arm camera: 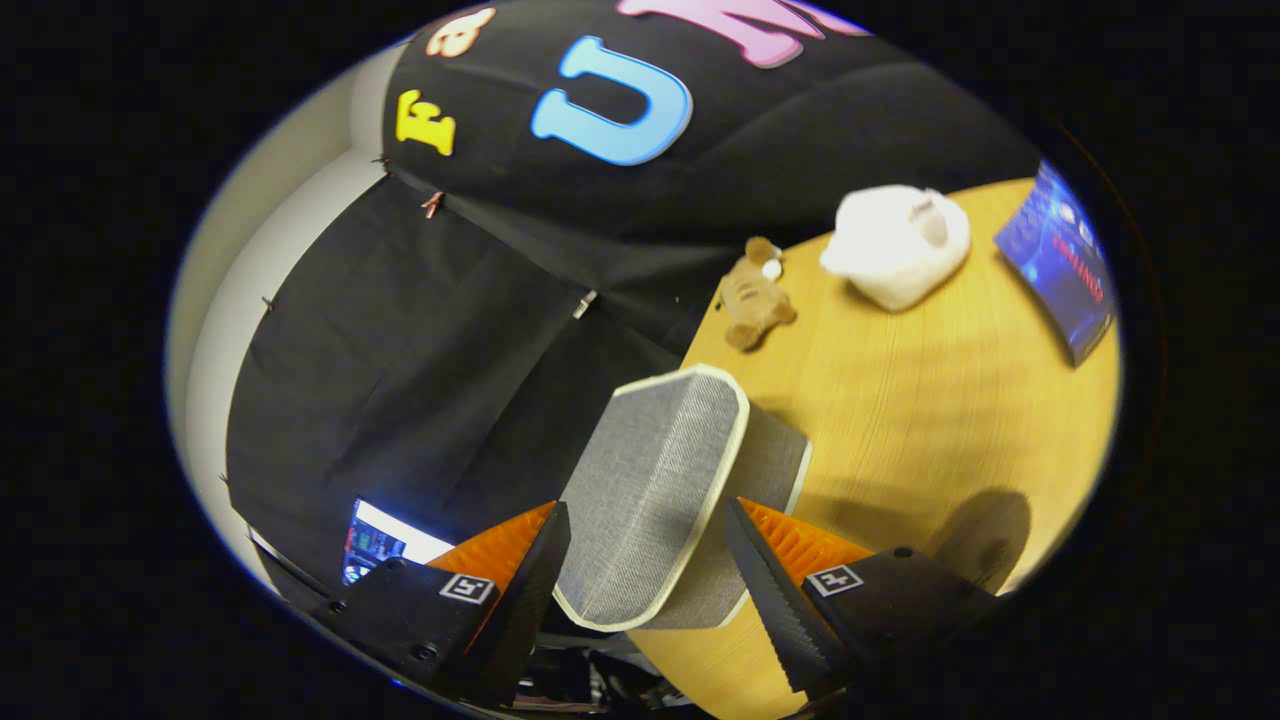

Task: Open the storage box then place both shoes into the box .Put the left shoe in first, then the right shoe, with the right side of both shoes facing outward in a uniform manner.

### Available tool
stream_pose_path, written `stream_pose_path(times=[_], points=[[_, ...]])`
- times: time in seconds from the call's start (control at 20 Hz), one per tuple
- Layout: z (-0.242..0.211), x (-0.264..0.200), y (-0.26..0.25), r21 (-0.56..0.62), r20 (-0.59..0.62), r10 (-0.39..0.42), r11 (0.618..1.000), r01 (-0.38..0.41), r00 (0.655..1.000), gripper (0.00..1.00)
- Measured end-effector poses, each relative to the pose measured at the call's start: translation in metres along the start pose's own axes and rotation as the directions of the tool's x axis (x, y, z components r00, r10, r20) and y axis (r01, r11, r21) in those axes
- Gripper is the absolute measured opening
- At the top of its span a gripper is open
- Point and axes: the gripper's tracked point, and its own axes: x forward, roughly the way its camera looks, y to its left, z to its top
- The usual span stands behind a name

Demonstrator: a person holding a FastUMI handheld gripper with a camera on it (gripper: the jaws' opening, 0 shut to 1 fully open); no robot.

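A grey fabric storage box (770, 470) with cream trim stands on the wooden table (930, 400). Its lid (650, 480) is raised and tilted, top face toward me. My gripper (645, 510) is open, fingers spread wide, and the lid's lower part lies between them and just ahead of them. Whether the fingers touch the lid's edges I cannot tell. Something dark (590, 685) lies low between the fingers, too hidden to make out. Beyond the box, a white soft thing (895, 245) rests on the table; I cannot tell whether it is a shoe.
A small brown teddy bear (755, 295) lies at the table's edge beyond the box. A blue book (1060, 260) lies past the white thing. A lit screen (375, 545) glows by the left finger. Black cloth hangs behind.
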Motion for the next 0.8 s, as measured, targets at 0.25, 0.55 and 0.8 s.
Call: stream_pose_path(times=[0.25, 0.55, 0.8], points=[[-0.039, 0.021, -0.01, 0.142, -0.118, 0.123, 0.984, -0.106, 0.985, 0.97], [-0.058, 0.028, 0.008, 0.318, -0.156, 0.296, 0.918, -0.236, 0.942, 0.95], [-0.074, 0.031, 0.016, 0.369, -0.186, 0.37, 0.885, -0.284, 0.91, 0.69]])
